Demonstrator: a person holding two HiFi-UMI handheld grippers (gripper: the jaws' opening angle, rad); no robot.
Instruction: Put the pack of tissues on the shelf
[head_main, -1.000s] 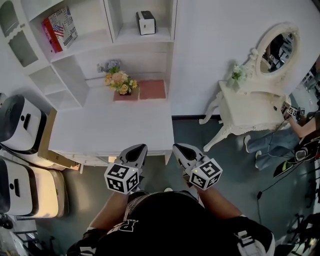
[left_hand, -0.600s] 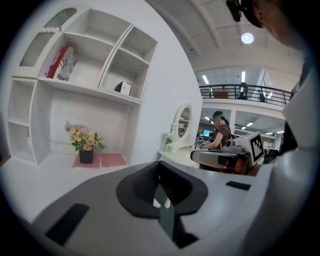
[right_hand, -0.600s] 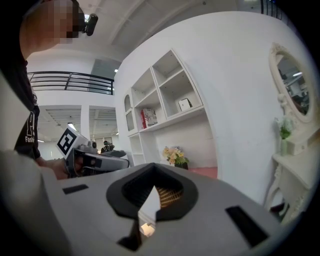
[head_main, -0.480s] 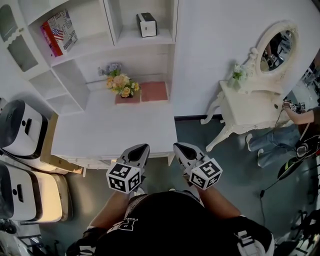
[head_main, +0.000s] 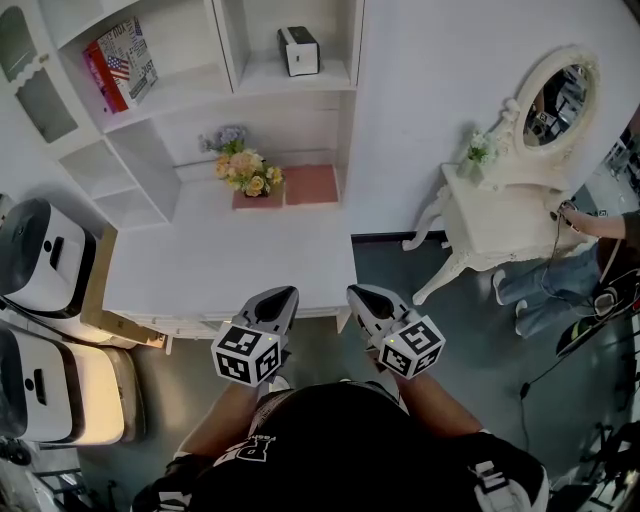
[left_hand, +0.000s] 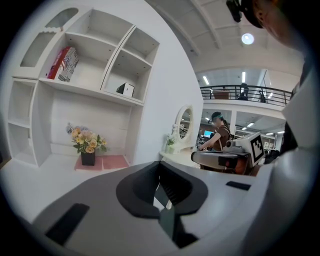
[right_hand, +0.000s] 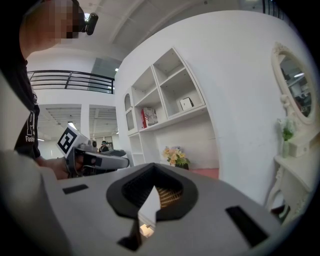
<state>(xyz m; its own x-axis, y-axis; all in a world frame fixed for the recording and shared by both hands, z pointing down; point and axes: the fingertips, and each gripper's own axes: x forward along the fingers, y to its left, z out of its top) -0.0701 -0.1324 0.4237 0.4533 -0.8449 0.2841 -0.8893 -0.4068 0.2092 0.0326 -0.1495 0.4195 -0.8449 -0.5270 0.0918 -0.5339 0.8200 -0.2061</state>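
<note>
While held side by side just short of the near edge of the desk (head_main: 230, 250), pressed together on nothing: left claw (head_main: 288, 292) and right claw (head_main: 352, 290); no pack between either pair of jaws, and none on the desk ahead.

Far ahead of the left claw and well above it, leaning in the left compartment of the shelf (head_main: 170, 95): a flat red-and-printed pack (head_main: 120, 60); judged to be the pack of tissues, though too small to tell for sure; if so, already lying as the task wants. Fits a finished job; fits equally a pause with other tissues waiting somewhere out of view; cannot be settled from here, so no move bid for either claw.

Ahead of the right claw and high up, in the right compartment: a small white-and-black box (head_main: 298, 50). Low ahead, between the two claws, at the back of the desk: flowers (head_main: 245, 170) beside pink mats (head_main: 310, 183). Right of the right claw: a white dressing table (head_main: 500, 220) with an oval mirror (head_main: 555, 95); further right, a seated person (head_main: 550, 290). Left of the left claw: white appliances (head_main: 40, 255).

In the way of any reach to the shelf: the full depth of the desk, and the flowers right below the compartments.
</note>
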